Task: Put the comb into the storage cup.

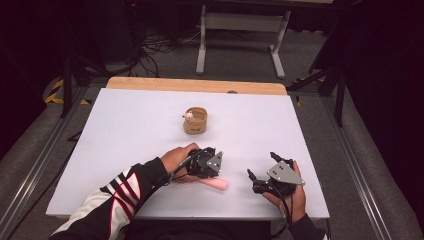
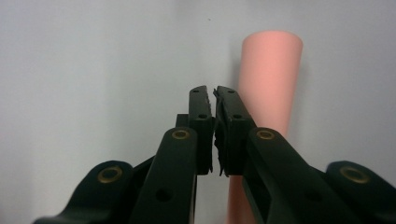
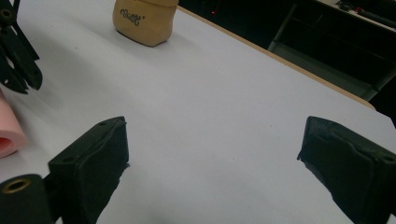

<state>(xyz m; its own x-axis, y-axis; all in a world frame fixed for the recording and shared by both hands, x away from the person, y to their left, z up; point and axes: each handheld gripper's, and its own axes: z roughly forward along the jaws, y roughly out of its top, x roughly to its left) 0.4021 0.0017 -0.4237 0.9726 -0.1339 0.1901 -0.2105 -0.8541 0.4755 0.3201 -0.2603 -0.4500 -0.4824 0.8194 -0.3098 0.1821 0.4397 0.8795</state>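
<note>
A pink foam cylinder [image 1: 216, 184] lies flat on the white table [image 1: 125, 150] near its front edge. My left gripper [image 1: 209, 171] is directly over it, held in a hand, jaws pointing down at the table. In the left gripper view the left gripper [image 2: 214, 91] is shut with nothing between its jaws; the pink cylinder [image 2: 270, 79] lies just beside the right-hand jaw. My right gripper [image 1: 261, 165] rests to the right, wide open over bare table. In the right gripper view the right gripper [image 3: 212, 135] holds nothing, and the cylinder's end [image 3: 9, 133] is at far left.
A tan cup-like container [image 1: 195, 121] with dark lettering [image 3: 132, 15] stands mid-table, a small pale object at its rim. A wooden strip [image 1: 195, 85] borders the table's far edge. Beyond are a grey frame stand [image 1: 240, 30] and floor cables.
</note>
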